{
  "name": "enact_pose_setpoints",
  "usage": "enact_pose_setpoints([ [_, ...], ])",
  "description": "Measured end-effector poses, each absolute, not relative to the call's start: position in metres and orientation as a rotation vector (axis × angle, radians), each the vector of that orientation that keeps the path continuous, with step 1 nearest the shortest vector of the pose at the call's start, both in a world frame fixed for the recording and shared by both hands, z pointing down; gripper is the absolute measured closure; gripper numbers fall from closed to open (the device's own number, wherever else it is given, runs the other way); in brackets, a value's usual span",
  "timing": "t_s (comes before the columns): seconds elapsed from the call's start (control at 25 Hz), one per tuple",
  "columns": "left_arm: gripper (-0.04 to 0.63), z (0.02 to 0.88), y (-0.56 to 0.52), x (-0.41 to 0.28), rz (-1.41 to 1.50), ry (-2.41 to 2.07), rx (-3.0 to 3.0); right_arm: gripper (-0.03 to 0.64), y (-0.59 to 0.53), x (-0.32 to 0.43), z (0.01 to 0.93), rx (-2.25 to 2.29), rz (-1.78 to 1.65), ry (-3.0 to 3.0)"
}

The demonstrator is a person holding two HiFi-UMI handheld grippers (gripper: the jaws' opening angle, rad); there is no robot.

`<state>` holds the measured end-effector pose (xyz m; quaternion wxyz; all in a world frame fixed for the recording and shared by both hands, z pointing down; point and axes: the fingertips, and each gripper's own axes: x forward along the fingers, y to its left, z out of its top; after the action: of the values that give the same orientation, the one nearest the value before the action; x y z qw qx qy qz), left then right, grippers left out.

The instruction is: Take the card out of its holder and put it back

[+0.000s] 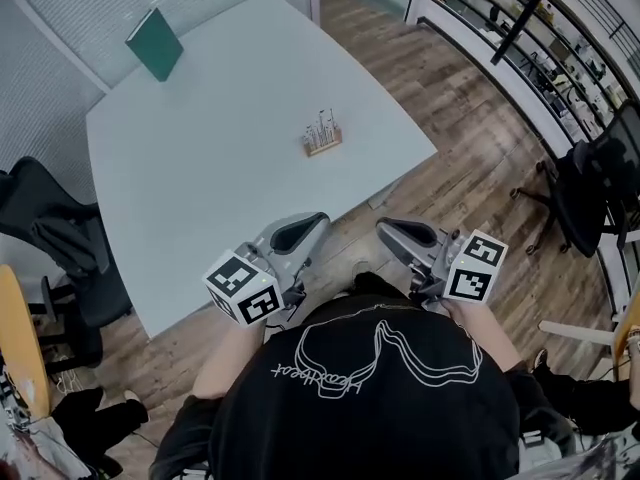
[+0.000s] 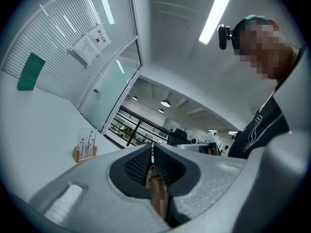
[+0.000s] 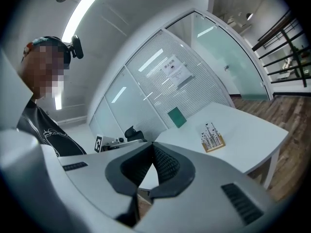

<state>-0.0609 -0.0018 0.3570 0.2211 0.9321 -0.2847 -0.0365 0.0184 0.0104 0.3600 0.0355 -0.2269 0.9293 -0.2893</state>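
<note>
Clearly shut and empty: left hand-held gripper (image 1: pixel 300 231), right hand-held gripper (image 1: pixel 405 232); contents of holder (image 1: pixel 322 147) indistinct

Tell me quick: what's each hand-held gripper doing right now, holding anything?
Left hand-held gripper: closed, jaws together, holding nothing.
Right hand-held gripper: closed, jaws together, holding nothing.

Black short-sleeved T-shirt (image 1: pixel 370 418), white line-art print (image 1: pixel 375 360), bottom centre. Left gripper (image 1: pixel 318 220) and right gripper (image 1: pixel 386 228): light grey shells, dark ribbed pads (image 2: pixel 138 168). White left cube (image 1: pixel 243 288) and right cube (image 1: pixel 475 268) carry black square markers.
</note>
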Motion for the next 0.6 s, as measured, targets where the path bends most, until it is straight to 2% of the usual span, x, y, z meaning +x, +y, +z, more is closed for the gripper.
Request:
enact_pose_setpoints([
  [0.6, 0.577, 0.374, -0.097, -0.08, -0.023, -0.926, 2.569, 0.607, -0.095, 0.009, 0.383, -0.544, -0.998, 2.86],
])
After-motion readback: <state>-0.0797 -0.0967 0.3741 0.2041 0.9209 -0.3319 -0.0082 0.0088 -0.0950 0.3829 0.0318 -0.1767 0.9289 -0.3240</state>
